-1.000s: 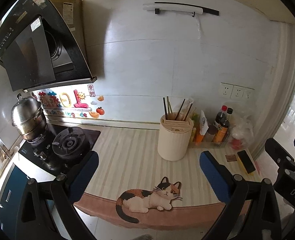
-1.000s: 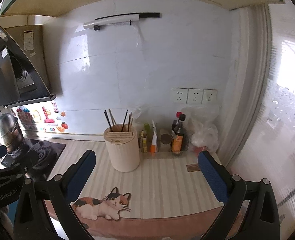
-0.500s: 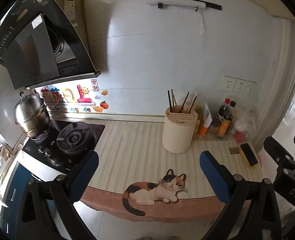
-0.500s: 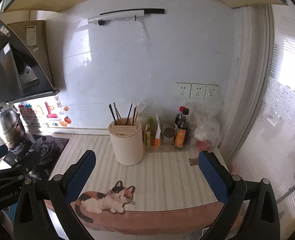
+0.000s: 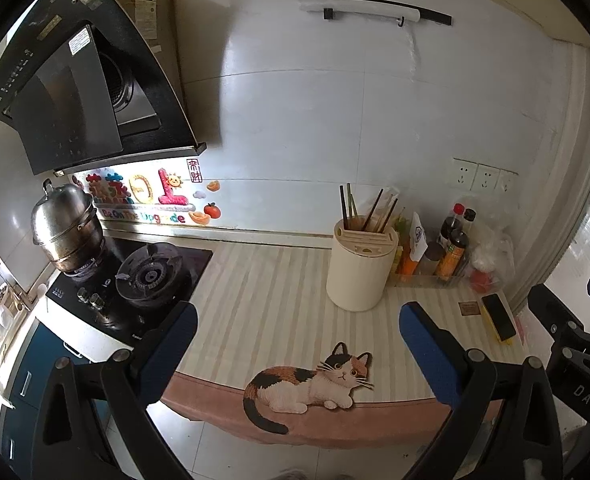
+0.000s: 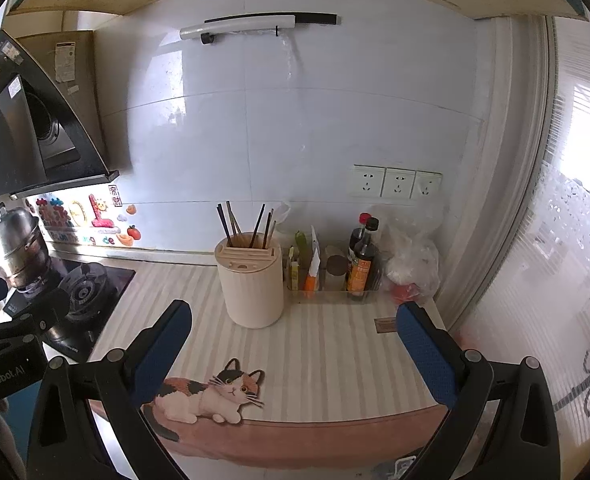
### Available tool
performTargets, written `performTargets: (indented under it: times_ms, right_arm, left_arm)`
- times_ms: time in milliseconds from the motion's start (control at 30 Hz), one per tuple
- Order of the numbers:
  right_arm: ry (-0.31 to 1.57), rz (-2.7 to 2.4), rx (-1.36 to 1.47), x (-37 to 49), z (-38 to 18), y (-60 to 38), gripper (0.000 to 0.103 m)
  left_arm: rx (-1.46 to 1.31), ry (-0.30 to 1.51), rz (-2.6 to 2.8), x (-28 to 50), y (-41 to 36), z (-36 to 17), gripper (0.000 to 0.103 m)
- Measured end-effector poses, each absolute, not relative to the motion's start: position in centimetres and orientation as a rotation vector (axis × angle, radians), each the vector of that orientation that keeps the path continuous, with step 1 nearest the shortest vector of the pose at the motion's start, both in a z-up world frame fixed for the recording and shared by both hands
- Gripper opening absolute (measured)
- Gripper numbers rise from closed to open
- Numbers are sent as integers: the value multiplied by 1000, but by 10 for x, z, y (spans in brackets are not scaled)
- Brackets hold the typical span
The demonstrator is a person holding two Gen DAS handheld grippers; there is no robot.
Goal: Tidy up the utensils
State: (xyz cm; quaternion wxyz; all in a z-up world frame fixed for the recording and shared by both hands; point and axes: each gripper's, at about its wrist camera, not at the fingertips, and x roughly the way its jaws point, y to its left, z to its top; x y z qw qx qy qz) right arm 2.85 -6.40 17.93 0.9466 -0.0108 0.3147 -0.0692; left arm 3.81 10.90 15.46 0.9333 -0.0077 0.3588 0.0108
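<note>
Standing upright on the striped counter (image 6: 327, 360), the cream cylindrical utensil holder (image 6: 251, 284) carries dark chopsticks (image 6: 226, 222) in its slotted top; left tool (image 5: 295, 344) and right tool (image 6: 291, 340) both gape, empty.

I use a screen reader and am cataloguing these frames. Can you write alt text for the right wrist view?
A cream holder with chopsticks standing in it sits on a striped kitchen counter, seen between the open, empty jaws of the right gripper. Sauce bottles stand to its right by the wall, a stove lies to the left, and a cat sticker marks the counter's front edge.
</note>
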Motion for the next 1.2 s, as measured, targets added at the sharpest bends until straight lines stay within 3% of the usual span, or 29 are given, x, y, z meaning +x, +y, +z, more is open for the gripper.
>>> performTargets:
  times_ms: [1200]
  right_arm:
    - [650, -138, -9, 50, 173, -76, 103]
  left_arm:
    - [10, 738, 20, 55, 99, 149, 103]
